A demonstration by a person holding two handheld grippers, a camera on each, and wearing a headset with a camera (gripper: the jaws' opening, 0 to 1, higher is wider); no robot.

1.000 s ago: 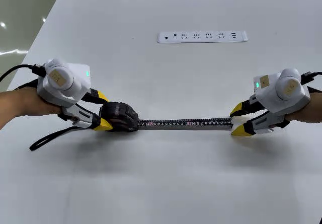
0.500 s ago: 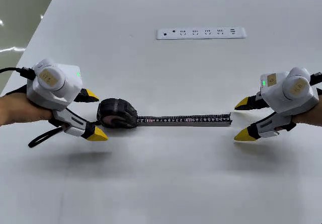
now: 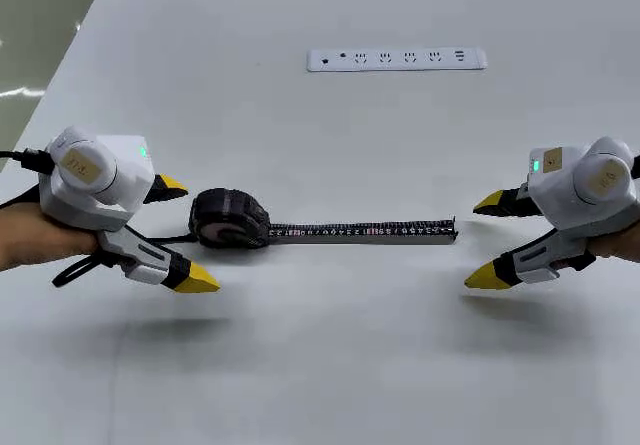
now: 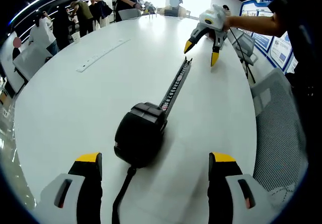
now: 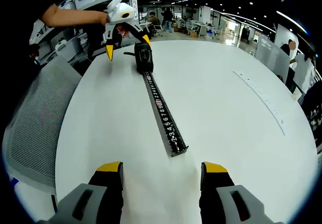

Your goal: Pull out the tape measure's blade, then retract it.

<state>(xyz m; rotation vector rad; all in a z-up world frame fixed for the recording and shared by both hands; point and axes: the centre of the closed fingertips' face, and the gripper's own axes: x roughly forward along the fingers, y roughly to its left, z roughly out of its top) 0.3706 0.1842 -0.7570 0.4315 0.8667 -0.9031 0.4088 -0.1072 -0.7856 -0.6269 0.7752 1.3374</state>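
Both grippers have backed away from the tape measure since a second ago, when one clamped the case and the other the blade tip.

Head view: the left gripper [image 3: 186,234] sits at 9 o'clock with its jaws spread and empty, just beside the case [image 3: 230,217] but apart from it. The right gripper [image 3: 484,240] sits at 3 o'clock, jaws likewise released, near the blade [image 3: 365,231] tip without touching it. The blade lies flat on the counter [image 3: 320,365], running from the case toward 3 o'clock. A power strip [image 3: 397,59] lies at 12 o'clock, well apart.

Left gripper view: the jaws stand wide, with the case [image 4: 140,136] between and ahead of them, untouched. The blade [image 4: 176,83] runs off toward 1 o'clock, where the right gripper [image 4: 200,54] hangs open. A black strap [image 4: 123,194] trails from the case toward 6 o'clock.

Right gripper view: the jaws are open, and the blade's hooked end [image 5: 178,151] lies just ahead of them. The blade leads to 11 o'clock, to the case [image 5: 143,53] and the left gripper [image 5: 128,45].

By my reading, the pull-out is done: the blade rests extended and unheld. Retracting it is left.

Count: one tape measure with one blade and one strap, two grippers, one power strip.
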